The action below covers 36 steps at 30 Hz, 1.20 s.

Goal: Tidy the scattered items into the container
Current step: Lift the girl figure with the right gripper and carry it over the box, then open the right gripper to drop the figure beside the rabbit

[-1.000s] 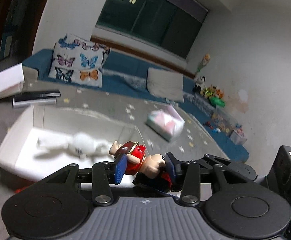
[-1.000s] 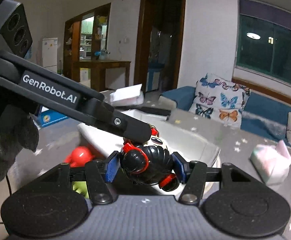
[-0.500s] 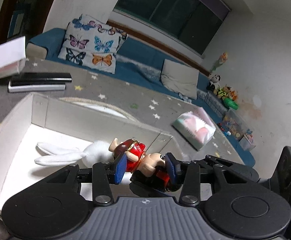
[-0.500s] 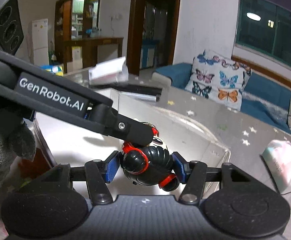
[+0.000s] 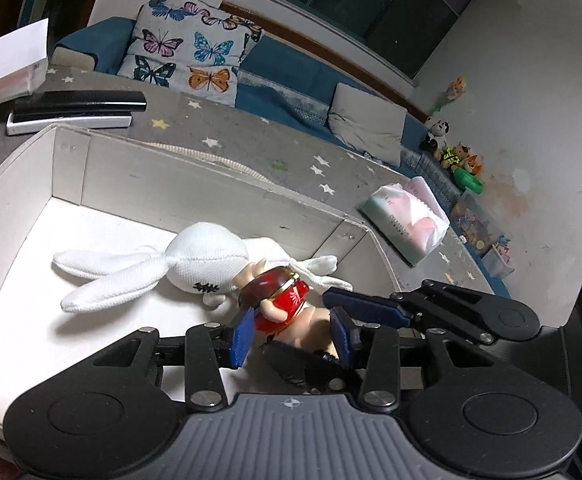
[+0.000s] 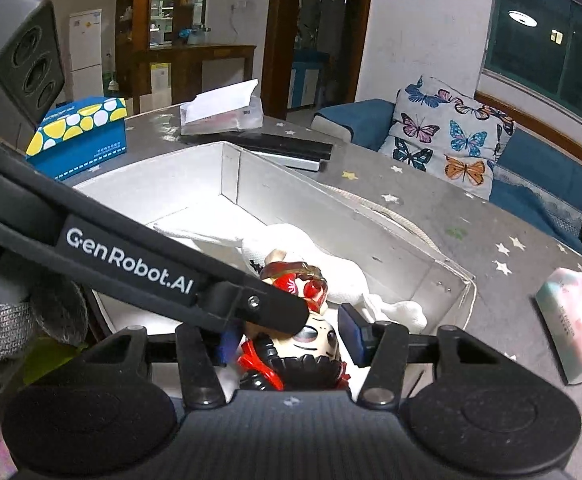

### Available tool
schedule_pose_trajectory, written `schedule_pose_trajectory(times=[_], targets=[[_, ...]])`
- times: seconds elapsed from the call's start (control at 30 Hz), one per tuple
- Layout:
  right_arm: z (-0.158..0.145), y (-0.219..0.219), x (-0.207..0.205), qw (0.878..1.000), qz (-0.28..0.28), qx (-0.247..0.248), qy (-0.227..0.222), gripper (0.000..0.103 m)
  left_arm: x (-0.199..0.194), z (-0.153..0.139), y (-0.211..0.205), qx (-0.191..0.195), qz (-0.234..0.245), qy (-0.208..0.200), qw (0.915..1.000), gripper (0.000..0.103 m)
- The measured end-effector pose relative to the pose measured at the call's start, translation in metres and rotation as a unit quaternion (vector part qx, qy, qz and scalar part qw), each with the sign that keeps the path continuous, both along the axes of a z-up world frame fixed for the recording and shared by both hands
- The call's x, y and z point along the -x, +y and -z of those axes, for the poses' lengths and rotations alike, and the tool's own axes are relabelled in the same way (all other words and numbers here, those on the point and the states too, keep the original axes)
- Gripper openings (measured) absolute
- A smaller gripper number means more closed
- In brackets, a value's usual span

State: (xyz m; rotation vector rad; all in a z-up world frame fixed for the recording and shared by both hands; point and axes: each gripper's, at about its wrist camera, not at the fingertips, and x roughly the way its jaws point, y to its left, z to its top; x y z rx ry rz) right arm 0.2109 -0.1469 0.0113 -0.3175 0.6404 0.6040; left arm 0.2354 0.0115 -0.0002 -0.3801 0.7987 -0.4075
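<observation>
From the left wrist view, the left gripper [image 5: 289, 334] sits low over the white box [image 5: 219, 192], its blue pads spread a little wider than the red figurine [image 5: 281, 300] between them; the left pad looks just beside the toy, and whether it still presses on it I cannot tell. The figurine lies against a white plush rabbit [image 5: 195, 264] stretched along the box floor. The other tool's blue-tipped finger [image 5: 361, 304] reaches in from the right. Beyond the box lie a pastel tissue pack [image 5: 407, 220] and a butterfly cushion [image 5: 191, 56].

From the right wrist view, the right gripper [image 6: 291, 340] stands clearly parted, with gaps either side of a black-and-red figurine [image 6: 299, 360] lying in the box [image 6: 331, 196] beneath it. The left tool's branded arm [image 6: 131, 264] crosses over, ending by the red figurine [image 6: 303, 280], which rests on the rabbit [image 6: 331, 256]. A blue tissue box [image 6: 79, 136] sits behind.
</observation>
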Motion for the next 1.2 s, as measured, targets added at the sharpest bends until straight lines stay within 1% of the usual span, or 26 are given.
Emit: schedule_pose_trajectory(times=[0.17,0.43,0.53,0.57,0.6,0.63,0.83,0.93,1.1,1.2], targets=[[-0.007,-0.011,0.010,1.000,0.003,-0.016,-0.010,0.052,0.007,-0.007,0.001,-0.001,-0.006,-0.009,0.9999,0.044],[-0.026,-0.034,0.045,0.998,0.012,-0.050,-0.030,0.054,0.031,-0.018,0.000,-0.005,-0.009,-0.023,0.9997,0.044],[-0.031,-0.040,0.061,0.998,0.012,-0.054,-0.038,0.054,0.042,-0.022,-0.002,-0.011,-0.009,-0.028,0.9995,0.044],[-0.032,-0.041,0.066,0.998,0.011,-0.056,-0.039,0.055,0.045,-0.023,-0.003,-0.012,-0.009,-0.030,0.9994,0.044],[-0.033,-0.043,0.071,0.997,0.010,-0.057,-0.041,0.060,0.049,-0.023,-0.003,-0.013,-0.010,-0.031,0.9994,0.044],[-0.034,-0.045,0.078,0.997,0.010,-0.057,-0.045,0.062,0.052,-0.024,-0.004,-0.014,-0.011,-0.032,0.9993,0.044],[-0.035,-0.057,0.110,0.997,0.008,-0.057,-0.056,0.062,0.080,-0.030,-0.007,-0.019,-0.007,-0.047,0.9987,0.044],[-0.034,-0.064,0.126,0.997,0.010,-0.061,-0.054,0.062,0.095,-0.031,-0.011,-0.031,-0.006,-0.058,0.9978,0.044],[-0.024,-0.076,0.148,0.997,0.022,-0.065,-0.043,0.063,0.119,-0.033,-0.017,-0.042,0.004,-0.073,0.9964,0.044],[-0.016,-0.083,0.157,0.997,0.027,-0.061,-0.033,0.064,0.131,-0.031,-0.023,-0.049,0.015,-0.074,0.9959,0.044]])
